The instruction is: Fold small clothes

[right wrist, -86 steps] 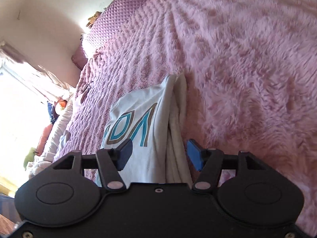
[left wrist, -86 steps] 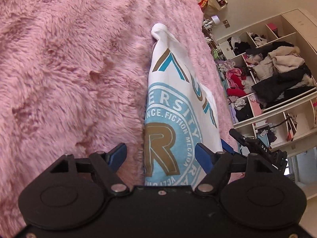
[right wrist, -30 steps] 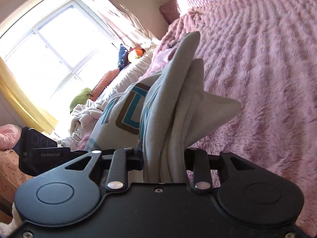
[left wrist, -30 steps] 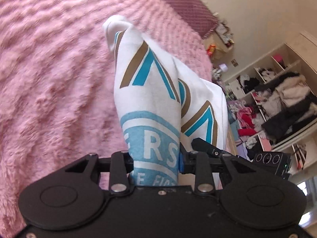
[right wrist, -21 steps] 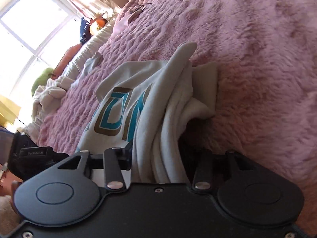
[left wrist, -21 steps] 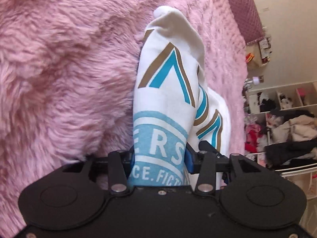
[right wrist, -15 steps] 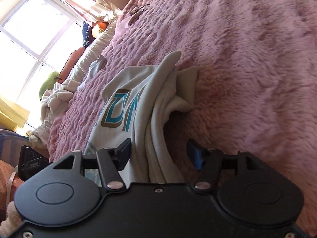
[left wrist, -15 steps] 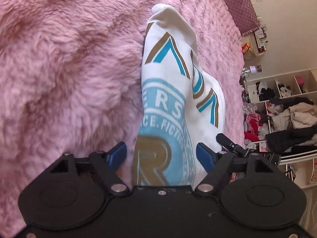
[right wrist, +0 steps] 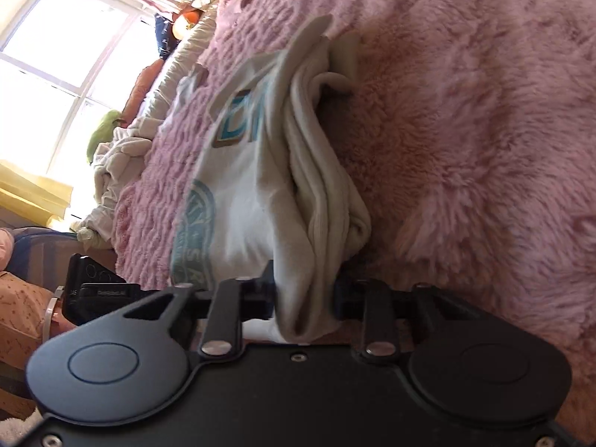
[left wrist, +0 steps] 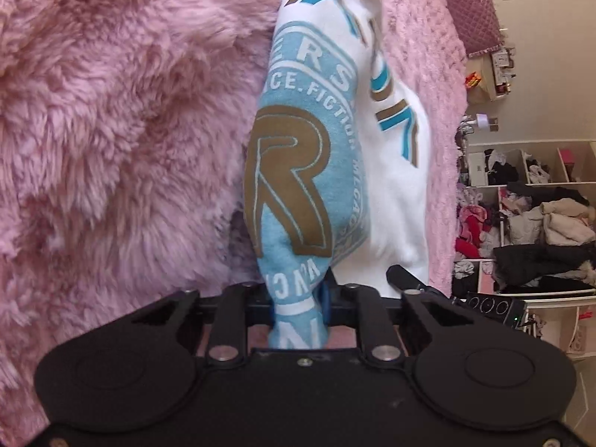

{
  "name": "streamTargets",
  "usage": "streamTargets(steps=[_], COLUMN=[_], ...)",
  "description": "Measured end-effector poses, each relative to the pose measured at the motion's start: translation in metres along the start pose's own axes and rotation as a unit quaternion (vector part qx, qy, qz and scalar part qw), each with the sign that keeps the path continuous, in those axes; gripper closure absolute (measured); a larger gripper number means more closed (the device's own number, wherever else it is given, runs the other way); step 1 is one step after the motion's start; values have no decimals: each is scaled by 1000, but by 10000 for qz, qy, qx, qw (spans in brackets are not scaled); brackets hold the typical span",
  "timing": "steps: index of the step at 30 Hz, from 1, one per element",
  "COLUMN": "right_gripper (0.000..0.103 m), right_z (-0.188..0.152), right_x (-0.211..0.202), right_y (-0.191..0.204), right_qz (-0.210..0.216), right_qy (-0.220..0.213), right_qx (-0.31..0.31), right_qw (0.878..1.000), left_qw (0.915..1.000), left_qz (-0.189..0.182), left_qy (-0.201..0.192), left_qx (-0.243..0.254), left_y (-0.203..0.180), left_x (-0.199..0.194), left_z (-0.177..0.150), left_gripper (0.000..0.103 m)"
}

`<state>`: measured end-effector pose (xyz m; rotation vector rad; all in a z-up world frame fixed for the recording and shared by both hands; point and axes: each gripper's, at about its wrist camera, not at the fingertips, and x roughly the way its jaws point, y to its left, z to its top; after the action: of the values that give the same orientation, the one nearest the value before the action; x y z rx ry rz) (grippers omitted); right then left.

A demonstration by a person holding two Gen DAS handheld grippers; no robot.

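A small white shirt [left wrist: 387,186] with a light-blue round crest and a brown letter lies folded on a fluffy pink blanket [left wrist: 111,130]. My left gripper [left wrist: 298,307] is closing on the near edge of the printed side, and the cloth is bunched between its blue pads. In the right wrist view the same shirt [right wrist: 246,193] shows its stacked cream layers. My right gripper [right wrist: 303,298] is closing on that thick folded edge, with the fabric pinched between its jaws. The other gripper's black body [left wrist: 491,303] shows at the shirt's far side.
The pink blanket [right wrist: 484,130] covers the bed all around the shirt. Open white shelves [left wrist: 540,223] stuffed with clothes stand past the bed's edge. A bright window [right wrist: 56,56], pillows and crumpled white bedding [right wrist: 119,156] lie at the bed's other side. A person's patterned sleeve [right wrist: 18,316] is at lower left.
Both grippers lowered the shirt onto the blanket, opened half a second ago, and have since shut again on the near edge of the folded shirt.
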<state>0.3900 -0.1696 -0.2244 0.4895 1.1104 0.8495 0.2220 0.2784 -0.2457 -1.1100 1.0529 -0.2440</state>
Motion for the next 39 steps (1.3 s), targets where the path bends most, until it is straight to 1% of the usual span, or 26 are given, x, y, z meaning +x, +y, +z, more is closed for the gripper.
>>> streamTargets(steps=[2,4,6,9,11,12,14,15,16,17,18,20,22,25,26,29,30,31,32,33,34,35,36,37,38,39], right_gripper=[85,85,86,85,85,83,75,66,61,49,41,38,38,38,38,38,38,38,45,69,86,90,91,92,94,98], right_z=[2,-2,-13,-34,-45,-47,-45,-41,-35,-28,-18,3,29,71,83,109,113,116,117,119,121,122,123,123,124,125], right_x=[-14,-25,-31,-17,-11,-10,-11,-12,-14,-16,-20,-24,-23,-5,6,40,49,55,60,62,65,66,63,61,58,58], right_y=[13,20,16,-9,-29,-36,-39,-34,-26,-17,-4,11,16,13,12,10,11,11,12,13,14,16,17,19,21,22], right_qz=[127,233,103,-240,-212,-95,82,66,-10,-110,-271,-475,-654,-755,-766,-1071,-1145,-1185,-1178,-1189,-1223,-1248,-1242,-1242,-1291,-1359], right_qy=[-107,-97,33,352,308,239,254,334,410,410,284,-73,-615,-1253,-1334,-1236,-1232,-1259,-1272,-1278,-1235,-1214,-1274,-1338,-1422,-1502], right_qx=[18,36,-14,148,450,623,712,611,438,206,-131,-627,-844,-723,-663,-499,-468,-451,-483,-567,-637,-687,-705,-748,-820,-886], right_qw=[9999,9997,9999,9990,9983,9977,9971,9976,9982,9989,9991,9969,9924,9866,9859,9853,9846,9839,9837,9830,9827,9823,9815,9803,9780,9753], left_qw=[9998,9996,9995,9988,9994,9995,9993,9989,9985,9984,9985,9972,9948,9912,9899,9833,9820,9808,9798,9792,9779,9758,9743,9697,9614,9583], left_qz=[-154,-251,-126,257,93,61,59,102,193,271,323,408,479,356,367,294,145,-36,-161,-230,-237,-248,-281,-351,-300,-158], left_qy=[-102,-1,114,334,332,305,361,442,485,441,303,-116,-516,-1046,-1200,-1790,-1882,-1948,-1993,-2010,-2054,-2123,-2155,-2286,-2504,-2573], left_qx=[71,113,275,265,-6,5,64,127,175,229,332,620,741,726,660,125,-36,-25,68,172,317,458,591,789,1098,1234], left_y=[-12,-20,-17,13,37,40,41,39,30,25,19,7,-1,-5,-4,7,9,10,8,4,0,-7,-13,-18,-27,-31], left_x=[-16,-26,-26,-10,-3,-3,-9,-13,-16,-23,-31,-46,-50,-37,-31,-13,-6,0,4,9,12,16,19,17,17,18], left_z=[-5,-14,-28,-43,-48,-48,-48,-44,-37,-29,-21,1,30,74,87,124,132,139,145,150,154,157,160,161,162,165], left_gripper=[90,90,89,85,84,79,77,73,69,54,38,31,30,30,30,22,21,21,21,25,38,90,103,103,103,103])
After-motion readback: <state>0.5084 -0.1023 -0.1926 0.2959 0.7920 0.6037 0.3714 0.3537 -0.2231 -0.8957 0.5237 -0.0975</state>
